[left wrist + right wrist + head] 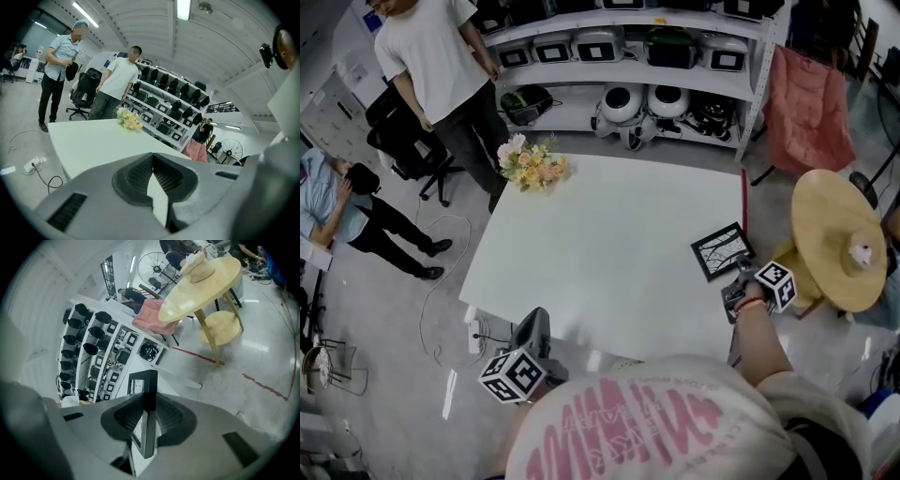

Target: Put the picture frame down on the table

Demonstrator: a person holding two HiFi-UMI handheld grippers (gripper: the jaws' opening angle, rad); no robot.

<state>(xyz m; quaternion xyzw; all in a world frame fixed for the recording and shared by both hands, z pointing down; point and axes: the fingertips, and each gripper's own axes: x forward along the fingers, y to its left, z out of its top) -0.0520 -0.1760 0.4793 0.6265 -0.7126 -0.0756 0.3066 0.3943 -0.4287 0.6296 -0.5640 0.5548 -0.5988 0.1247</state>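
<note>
A small black picture frame (723,250) with a white print lies over the right edge of the white table (609,253). My right gripper (741,278) is shut on its near edge. In the right gripper view the frame (149,394) runs edge-on between the jaws, which press on both sides of it. My left gripper (536,330) hangs at the table's near left edge. In the left gripper view its jaws (152,165) meet at the tips with nothing between them.
A bunch of flowers (532,163) lies at the table's far left corner. A round wooden table (837,239) stands to the right, a pink chair (807,106) behind it. Shelves of gear (628,56) line the back. Two people (441,75) are at the left, with cables on the floor.
</note>
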